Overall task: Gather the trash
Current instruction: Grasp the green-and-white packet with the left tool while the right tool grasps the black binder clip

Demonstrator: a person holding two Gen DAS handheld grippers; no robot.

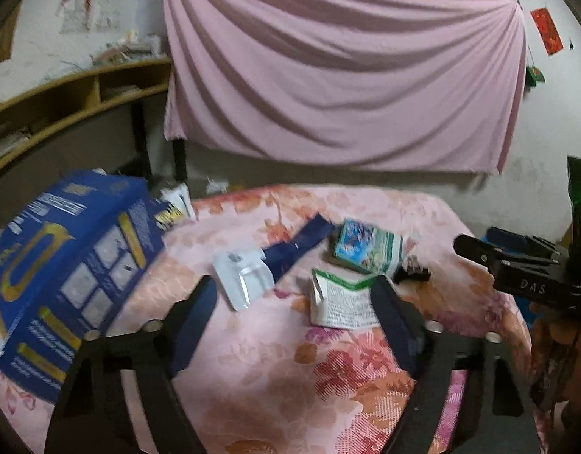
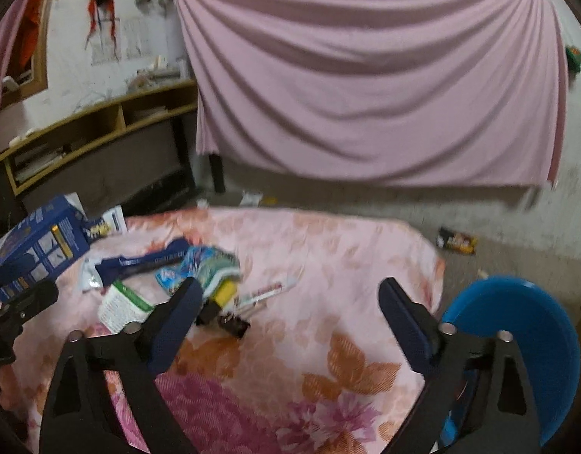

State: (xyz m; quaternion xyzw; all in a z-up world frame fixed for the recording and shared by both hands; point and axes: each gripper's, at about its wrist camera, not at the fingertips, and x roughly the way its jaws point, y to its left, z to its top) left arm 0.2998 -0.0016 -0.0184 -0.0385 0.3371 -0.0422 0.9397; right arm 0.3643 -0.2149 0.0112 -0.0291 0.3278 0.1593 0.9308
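Litter lies on a table under a pink floral cloth (image 1: pixel 275 370). There is a white wrapper (image 1: pixel 241 276), a dark blue strip wrapper (image 1: pixel 298 242), a blue-green packet (image 1: pixel 362 246), a green-and-white packet (image 1: pixel 339 302) and a black clip (image 1: pixel 411 274). My left gripper (image 1: pixel 294 283) hangs open just short of them, its right finger beside the green-and-white packet and nothing pressed between the pads. My right gripper (image 2: pixel 290 283) is open over bare cloth, the blue-green packet (image 2: pixel 203 265), a yellow piece (image 2: pixel 226 293) and the clip (image 2: pixel 229 321) by its left finger.
A big blue carton (image 1: pixel 74 265) lies on the table's left edge. A blue round plastic thing (image 2: pixel 517 340) stands off the table's right side. A dark wrapper (image 2: pixel 457 242) lies on the floor. Behind are a wooden shelf (image 2: pixel 101 125) and a pink hanging sheet (image 2: pixel 366 75).
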